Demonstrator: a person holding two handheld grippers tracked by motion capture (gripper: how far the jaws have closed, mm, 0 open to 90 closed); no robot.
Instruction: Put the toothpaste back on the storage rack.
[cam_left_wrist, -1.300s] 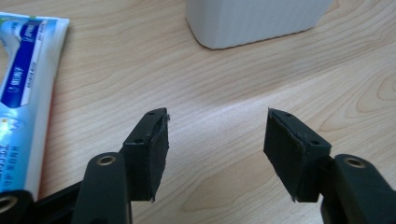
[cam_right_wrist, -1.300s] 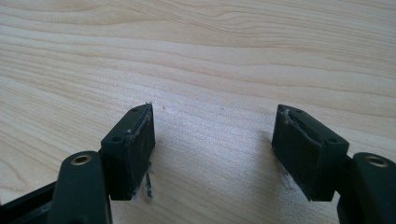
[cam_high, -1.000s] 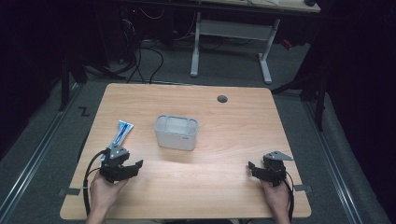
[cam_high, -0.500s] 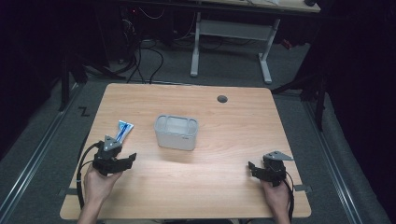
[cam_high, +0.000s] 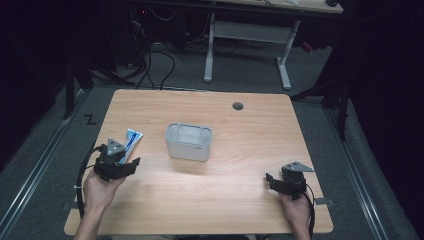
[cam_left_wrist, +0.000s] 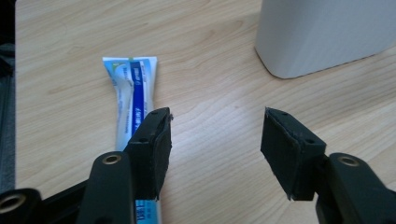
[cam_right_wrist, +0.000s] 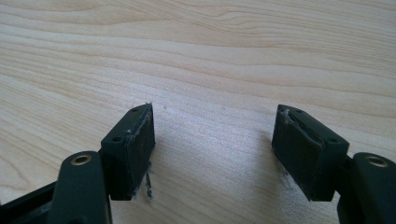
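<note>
My left claw (cam_left_wrist: 215, 154) has backed off the toothpaste tube (cam_left_wrist: 133, 93) at frame left, jaws just narrowing, still open and empty; regrasp needed.

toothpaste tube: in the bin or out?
Out. The tube lies flat on the table, beside the bin.

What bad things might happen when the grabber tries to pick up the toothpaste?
The toothpaste tube lies flat on the table, under the left gripper's one jaw rather than between the two. The jaws have just been closing with nothing between them, so they might shut on air or only nudge the tube sideways. The tube is thin and flat, so the pads may scrape the wood and slip off it. The white bin stands close by, so a swing toward it might bump it.
</note>
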